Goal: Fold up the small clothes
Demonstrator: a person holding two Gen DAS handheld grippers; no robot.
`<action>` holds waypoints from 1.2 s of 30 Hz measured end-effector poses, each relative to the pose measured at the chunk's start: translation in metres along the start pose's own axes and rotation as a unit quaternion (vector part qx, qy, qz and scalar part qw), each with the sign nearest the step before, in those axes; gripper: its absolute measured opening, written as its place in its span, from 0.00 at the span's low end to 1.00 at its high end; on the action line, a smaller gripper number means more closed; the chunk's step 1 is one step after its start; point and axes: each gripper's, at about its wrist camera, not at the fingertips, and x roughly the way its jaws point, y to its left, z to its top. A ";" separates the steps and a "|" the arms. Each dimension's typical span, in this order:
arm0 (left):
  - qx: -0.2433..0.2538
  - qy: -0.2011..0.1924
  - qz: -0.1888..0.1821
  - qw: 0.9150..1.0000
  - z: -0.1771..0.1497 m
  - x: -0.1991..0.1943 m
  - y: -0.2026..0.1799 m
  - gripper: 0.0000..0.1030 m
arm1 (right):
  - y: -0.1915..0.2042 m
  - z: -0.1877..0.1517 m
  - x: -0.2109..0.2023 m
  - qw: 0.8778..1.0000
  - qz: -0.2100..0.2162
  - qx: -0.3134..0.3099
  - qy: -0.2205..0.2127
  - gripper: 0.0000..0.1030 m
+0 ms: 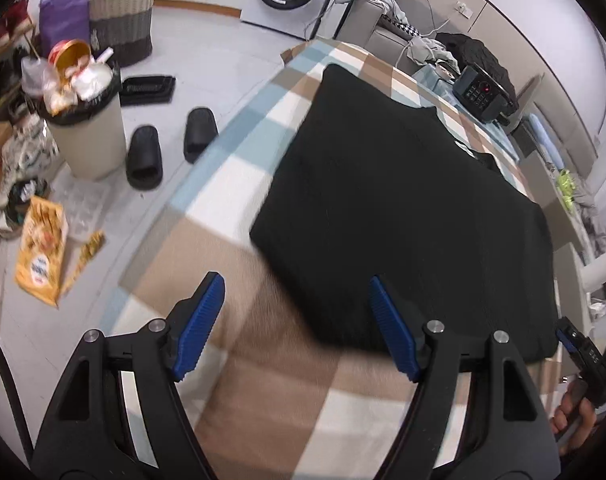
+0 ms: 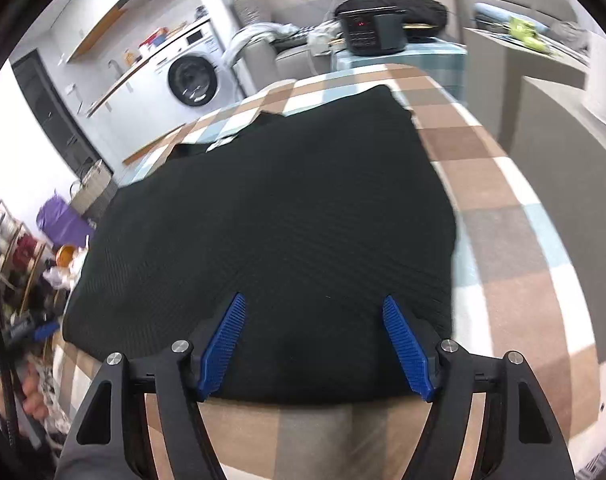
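A black ribbed knit garment (image 2: 263, 232) lay spread flat on a bench covered with a brown, white and pale-blue checked cloth (image 1: 223, 216). The garment looked like a rough rectangle, partly folded perhaps, with its collar or label end at the far side in the right wrist view; whether sleeves were tucked under could not be told.

The relation that mattered was between the garment's near hem and the two grippers. The right gripper (image 2: 315, 340) hung directly over that near edge, its blue ribbed fingers (image 2: 223, 348) spread wide apart with the black fabric between and beneath them, holding nothing. The garment's long axis ran away from this gripper toward the far end of the bench. The left gripper (image 1: 295, 320) was also wide open and empty, but it sat off the garment's near left corner: one finger lay over checked cloth, the other at the fabric's edge. So the right gripper was judged the nearer to a grasp, already centred on the hem, while the left needed to shift inward toward the corner.

Both grippers pointed forward and downward at a slant toward the bench top, close above it. Whether either finger actually touched the fabric could not be told. The person's right hand (image 1: 575, 412) showed at the left view's edge.
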 end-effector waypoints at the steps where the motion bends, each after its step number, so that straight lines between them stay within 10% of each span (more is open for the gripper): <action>1: -0.009 0.002 -0.004 1.000 -0.005 -0.002 0.002 0.70 | -0.002 -0.002 -0.003 1.000 -0.001 0.006 -0.002 0.71; 12: -0.032 0.024 -0.081 0.996 -0.024 0.008 -0.019 0.69 | 0.018 -0.011 -0.003 0.999 0.035 0.012 0.004 0.71; 19: -0.026 -0.031 -0.023 0.999 -0.011 0.024 -0.040 0.69 | 0.047 -0.010 0.010 0.998 0.050 -0.022 0.019 0.71; 21: -0.025 -0.044 -0.016 0.999 -0.006 0.029 -0.047 0.61 | 0.055 -0.009 0.012 0.998 0.052 -0.030 0.017 0.71; 24: -0.015 -0.054 0.003 0.998 -0.001 0.034 -0.056 0.18 | 0.066 -0.007 0.014 0.998 0.051 -0.036 0.016 0.71; 36: -0.038 -0.074 -0.026 0.996 -0.001 0.006 -0.019 0.12 | 0.111 -0.006 0.045 0.993 0.077 -0.077 0.041 0.71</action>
